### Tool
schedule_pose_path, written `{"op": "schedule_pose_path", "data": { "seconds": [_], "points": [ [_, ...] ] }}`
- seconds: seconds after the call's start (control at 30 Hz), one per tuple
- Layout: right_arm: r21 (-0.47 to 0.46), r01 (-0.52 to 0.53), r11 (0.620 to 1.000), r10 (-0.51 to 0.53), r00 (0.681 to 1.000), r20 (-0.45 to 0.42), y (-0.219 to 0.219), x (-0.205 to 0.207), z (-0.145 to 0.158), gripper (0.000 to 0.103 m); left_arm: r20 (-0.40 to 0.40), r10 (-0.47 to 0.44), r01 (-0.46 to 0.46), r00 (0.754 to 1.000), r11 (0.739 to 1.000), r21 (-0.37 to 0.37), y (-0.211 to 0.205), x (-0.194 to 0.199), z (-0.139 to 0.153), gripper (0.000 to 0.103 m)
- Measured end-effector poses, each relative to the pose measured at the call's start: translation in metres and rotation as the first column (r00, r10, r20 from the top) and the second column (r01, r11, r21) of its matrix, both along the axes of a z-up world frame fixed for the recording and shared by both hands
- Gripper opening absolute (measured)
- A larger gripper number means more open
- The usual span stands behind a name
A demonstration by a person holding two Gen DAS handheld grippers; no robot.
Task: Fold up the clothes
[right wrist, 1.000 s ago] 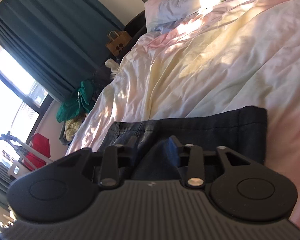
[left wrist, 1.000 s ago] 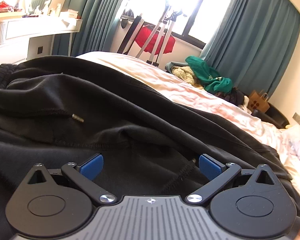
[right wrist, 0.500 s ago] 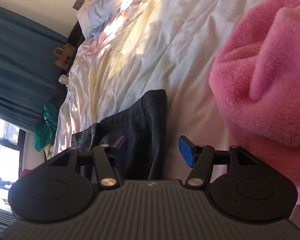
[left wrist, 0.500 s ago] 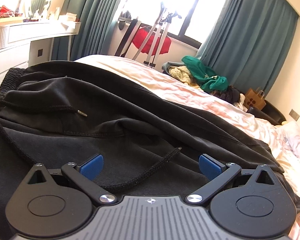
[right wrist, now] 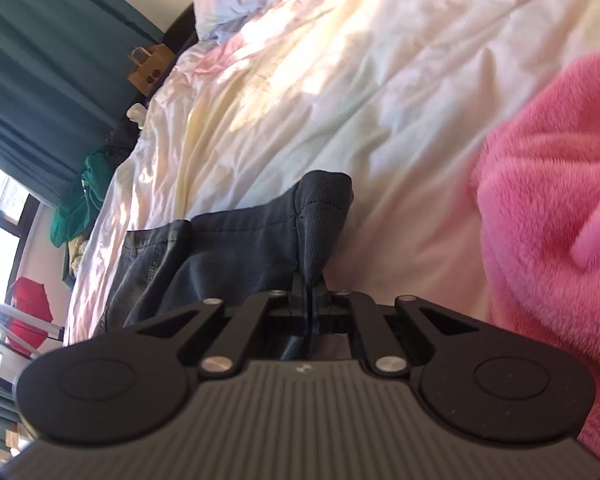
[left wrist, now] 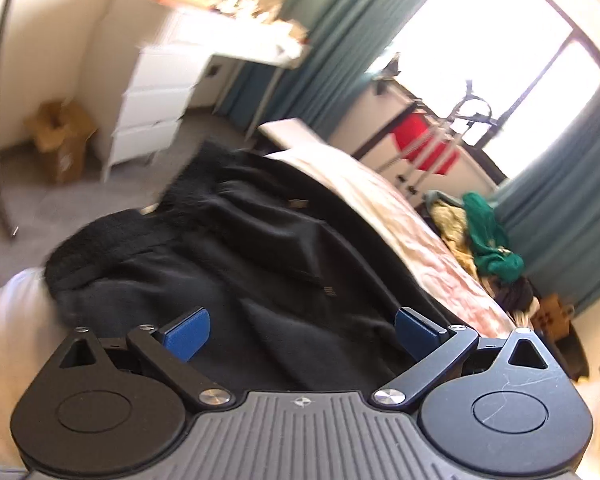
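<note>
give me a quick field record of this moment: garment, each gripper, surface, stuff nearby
garment: black sweatpants, spread over the bed, waistband end toward the bed's edge
left gripper: open, jaws wide apart above the black fabric, gripping nothing
right gripper: shut on the ribbed cuff of the sweatpants
surface: bed with a pale, wrinkled duvet
nearby: pink fleece to the right of the cuff; green garment in a pile beyond the bed; white drawer unit
image quality: left wrist view is motion-blurred
</note>
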State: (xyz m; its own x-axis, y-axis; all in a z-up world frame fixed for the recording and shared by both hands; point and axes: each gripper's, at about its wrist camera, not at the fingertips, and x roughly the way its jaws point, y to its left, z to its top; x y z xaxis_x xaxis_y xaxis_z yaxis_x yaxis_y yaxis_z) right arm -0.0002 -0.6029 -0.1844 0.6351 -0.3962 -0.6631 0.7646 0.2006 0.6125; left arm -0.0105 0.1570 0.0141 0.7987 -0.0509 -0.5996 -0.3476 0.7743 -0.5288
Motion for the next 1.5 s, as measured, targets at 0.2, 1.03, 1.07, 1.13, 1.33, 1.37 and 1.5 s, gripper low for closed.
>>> {"op": "schedule_pose_path", "data": {
  "seconds": [0.2, 1.03, 1.07, 1.13, 1.33, 1.37, 1.5],
  "points": [
    [-0.010, 0.022, 1.000, -0.022, 0.999, 0.029, 0.001, -0.002, 0.005, 0.005, -0.127, 0.033, -0.057, 0.991, 0.981, -0.186, 0.042, -0.006, -0.032, 0.097],
    [-0.226, 0.000, 0.974, 0.007, 1.000, 0.030, 0.026, -0.004, 0.054, 0.005, 0.015, -0.102, 0.097, 0.995, 0.870, -0.483, 0.118, -0.025, -0.029, 0.009],
    [-0.233, -0.002, 0.972, 0.010, 0.999, 0.031, 0.027, -0.002, 0.062, 0.004, 0.040, -0.113, 0.118, 0.993, 0.871, -0.478, 0.121, -0.025, -0.018, 0.009],
    [-0.226, 0.023, 0.974, -0.008, 0.998, 0.064, 0.027, 0.003, 0.077, 0.004, 0.086, -0.116, 0.143, 0.989, 0.876, -0.460, 0.124, -0.017, 0.004, 0.009],
    [-0.270, 0.019, 0.963, 0.003, 0.997, 0.081, 0.014, 0.069, 0.131, 0.004, 0.101, -0.059, 0.100, 0.993, 0.877, -0.470, 0.126, 0.058, 0.048, 0.009],
    [-0.286, 0.012, 0.958, 0.007, 0.998, 0.065, 0.012, 0.087, 0.138, 0.004, 0.091, -0.044, 0.082, 0.995, 0.877, -0.474, 0.124, 0.077, 0.050, 0.009],
    [-0.327, -0.004, 0.945, 0.011, 1.000, 0.018, 0.003, 0.161, 0.152, 0.004, 0.048, 0.024, 0.003, 0.999, 0.870, -0.494, 0.116, 0.158, 0.053, 0.010]
  ]
}}
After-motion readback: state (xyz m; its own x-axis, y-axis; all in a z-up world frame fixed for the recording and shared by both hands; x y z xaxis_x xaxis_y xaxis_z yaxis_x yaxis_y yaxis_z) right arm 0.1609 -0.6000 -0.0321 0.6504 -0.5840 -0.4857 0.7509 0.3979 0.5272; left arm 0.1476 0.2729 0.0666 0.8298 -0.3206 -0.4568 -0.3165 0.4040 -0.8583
